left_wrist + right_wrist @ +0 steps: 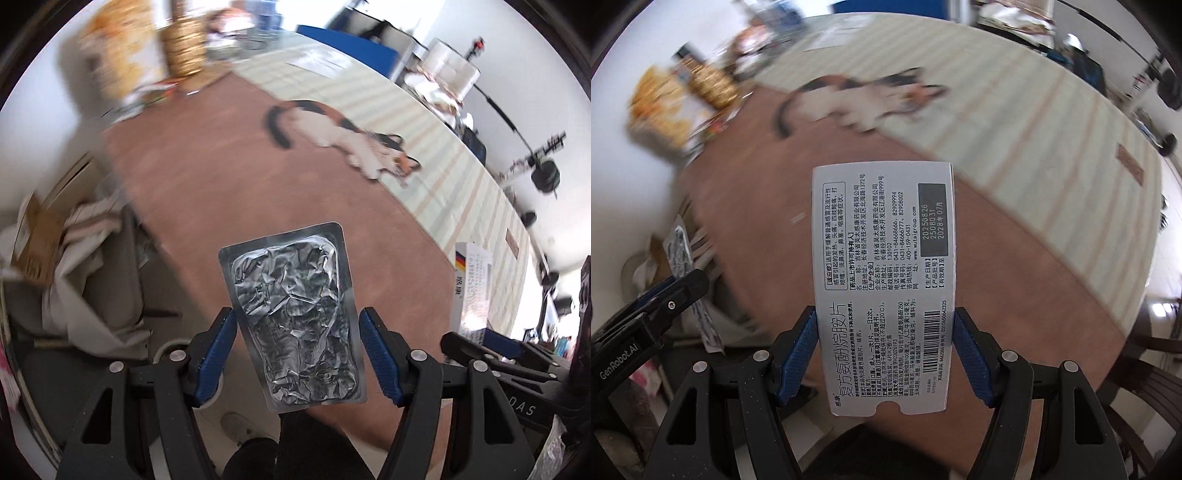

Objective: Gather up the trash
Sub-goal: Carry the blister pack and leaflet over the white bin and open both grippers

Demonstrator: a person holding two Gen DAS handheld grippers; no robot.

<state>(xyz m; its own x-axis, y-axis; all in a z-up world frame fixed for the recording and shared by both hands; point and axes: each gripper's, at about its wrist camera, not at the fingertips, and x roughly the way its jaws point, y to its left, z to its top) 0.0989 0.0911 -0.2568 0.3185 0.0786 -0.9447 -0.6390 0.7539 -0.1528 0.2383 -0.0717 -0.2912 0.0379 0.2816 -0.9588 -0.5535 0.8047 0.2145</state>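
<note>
Floor: brown carpet (229,192), striped mat with cat picture (332,133).
Left gripper (297,354): raised, jaws clamping crinkled silver foil blister pack (295,317).
Right gripper (884,352): raised, jaws clamping white cardboard medicine box (882,280), dated "20250826".

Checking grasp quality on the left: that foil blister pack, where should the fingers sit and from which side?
Grip the blister pack across its two long flat edges near the lower end, coming in from its short bottom edge along its length. The rim is flat and stiff there; the crumpled foil middle would likely give. The left gripper already sits that way, one blue pad on each long side.
</note>
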